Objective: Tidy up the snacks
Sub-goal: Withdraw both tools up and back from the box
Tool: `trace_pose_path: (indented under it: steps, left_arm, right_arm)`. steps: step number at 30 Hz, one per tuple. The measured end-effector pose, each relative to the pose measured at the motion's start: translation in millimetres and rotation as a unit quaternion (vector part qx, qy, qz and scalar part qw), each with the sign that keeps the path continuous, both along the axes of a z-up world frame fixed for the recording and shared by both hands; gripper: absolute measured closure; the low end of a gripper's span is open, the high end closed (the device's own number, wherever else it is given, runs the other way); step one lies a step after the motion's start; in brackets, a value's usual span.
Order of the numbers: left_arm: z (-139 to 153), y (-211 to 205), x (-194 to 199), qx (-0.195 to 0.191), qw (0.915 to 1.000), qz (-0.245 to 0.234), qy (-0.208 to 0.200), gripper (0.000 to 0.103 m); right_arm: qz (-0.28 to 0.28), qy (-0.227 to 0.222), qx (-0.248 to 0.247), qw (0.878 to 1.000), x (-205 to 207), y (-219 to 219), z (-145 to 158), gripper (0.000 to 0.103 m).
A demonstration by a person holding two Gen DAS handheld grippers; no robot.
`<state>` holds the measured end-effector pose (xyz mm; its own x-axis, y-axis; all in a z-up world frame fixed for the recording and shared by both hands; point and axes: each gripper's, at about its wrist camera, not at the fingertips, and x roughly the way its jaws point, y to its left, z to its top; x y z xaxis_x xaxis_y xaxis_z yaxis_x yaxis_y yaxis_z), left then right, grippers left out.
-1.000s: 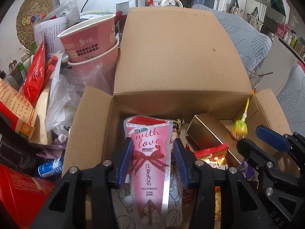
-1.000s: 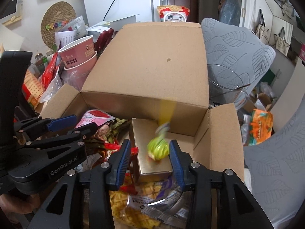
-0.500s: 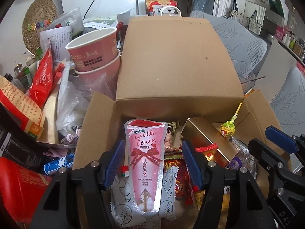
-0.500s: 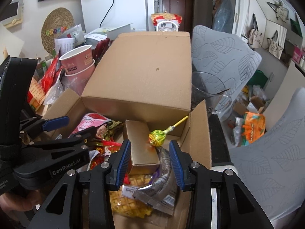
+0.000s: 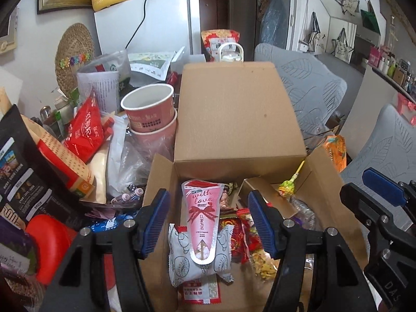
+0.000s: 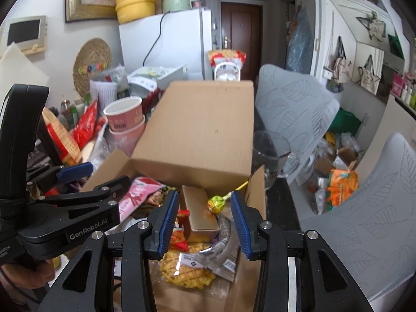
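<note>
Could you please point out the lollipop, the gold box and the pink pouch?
lollipop [image 6: 216,204], right wrist view, on its wrapped head.
gold box [image 6: 197,208], right wrist view, on its top face.
pink pouch [image 5: 202,218], left wrist view, on its red bow.

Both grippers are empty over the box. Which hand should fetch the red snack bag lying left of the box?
Left. The left gripper hangs nearer the red snack bag, fingers open; the right gripper sits over the box's far side.

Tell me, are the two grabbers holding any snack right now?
No. The left gripper is open above the pink pouch, and the right gripper is open above the lollipop. Both snacks lie in the cardboard box.
</note>
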<state>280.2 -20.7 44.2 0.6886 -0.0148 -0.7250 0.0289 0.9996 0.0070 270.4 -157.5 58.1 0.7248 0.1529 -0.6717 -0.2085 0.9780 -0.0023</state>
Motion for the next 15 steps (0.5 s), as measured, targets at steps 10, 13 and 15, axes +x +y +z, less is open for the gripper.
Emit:
trace_pose_path:
  steps: [10,13,15]
  left_arm:
    - [54,0,-52,-0.01,0.9981,-0.007,-0.061,0.041]
    - [69,0,-72,-0.012,0.9967,-0.009,-0.08,0.041]
    - [75,1,-83,-0.014,0.9958,-0.008,-0.09,0.036]
  right_arm:
    - [-0.005,-0.061,0.009,0.998,-45,-8,50,0.061]
    - [-0.005,-0.077,0.012,0.997,-60,-10,62,0.058]
    - [-0.009,-0.089,0.019,0.996,-73,-13,68,0.053]
